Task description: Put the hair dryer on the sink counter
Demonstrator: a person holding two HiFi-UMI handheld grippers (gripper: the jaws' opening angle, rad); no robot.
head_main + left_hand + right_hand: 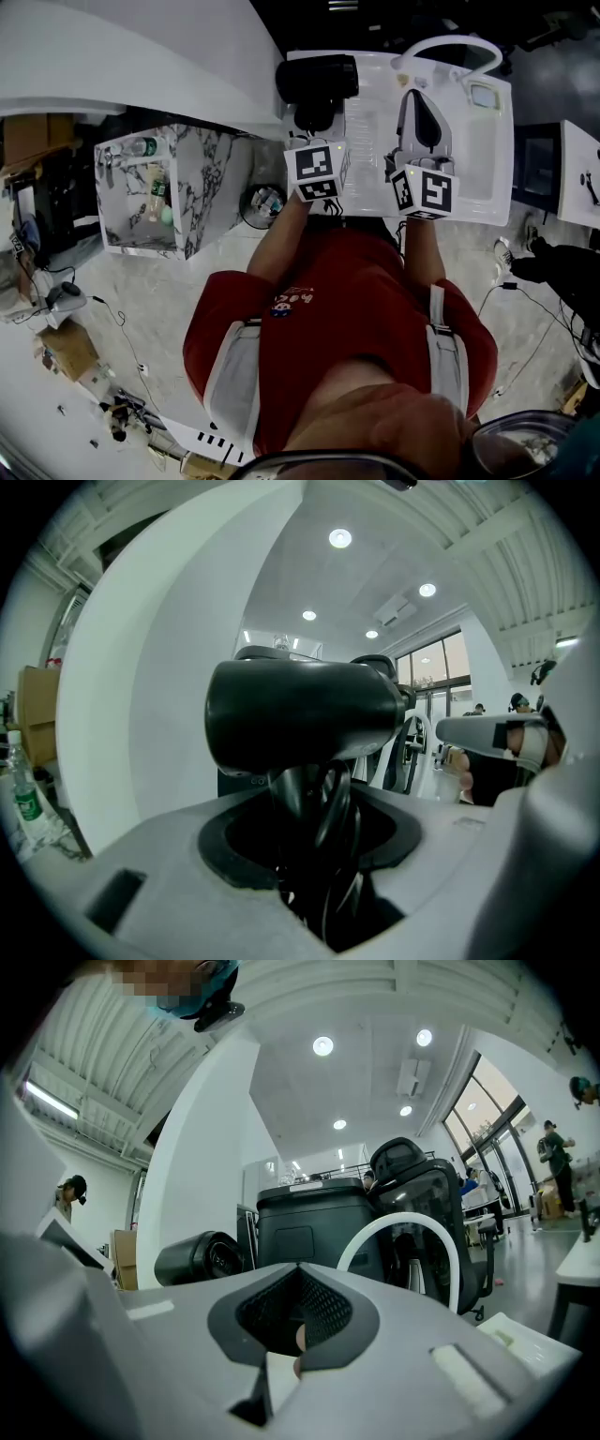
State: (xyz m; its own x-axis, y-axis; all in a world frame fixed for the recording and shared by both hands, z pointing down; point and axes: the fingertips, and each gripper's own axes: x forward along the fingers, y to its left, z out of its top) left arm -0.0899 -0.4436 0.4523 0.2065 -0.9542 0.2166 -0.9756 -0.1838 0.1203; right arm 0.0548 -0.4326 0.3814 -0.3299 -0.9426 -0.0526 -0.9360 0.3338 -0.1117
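Black hair dryer (317, 80) is held upper centre of the head view, over the left end of the white counter (487, 178), handle and looped cord (337, 827) clamped in the left gripper (319, 846) jaws. Right gripper (295, 1330): jaws together, empty. Risk: cord snags on release, or the top-heavy dryer tips off that edge. Count: one hair dryer, one counter, one faucet (450, 45), two grippers.

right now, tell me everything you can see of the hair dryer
The hair dryer is black and looks like matte plastic. Its thick barrel lies level and its handle points down, with the dark cord looped along the handle. The left hand-held gripper clamps handle and cord between its jaws. The head view shows it over the left end of the white sink counter. Whether it touches the counter cannot be told.
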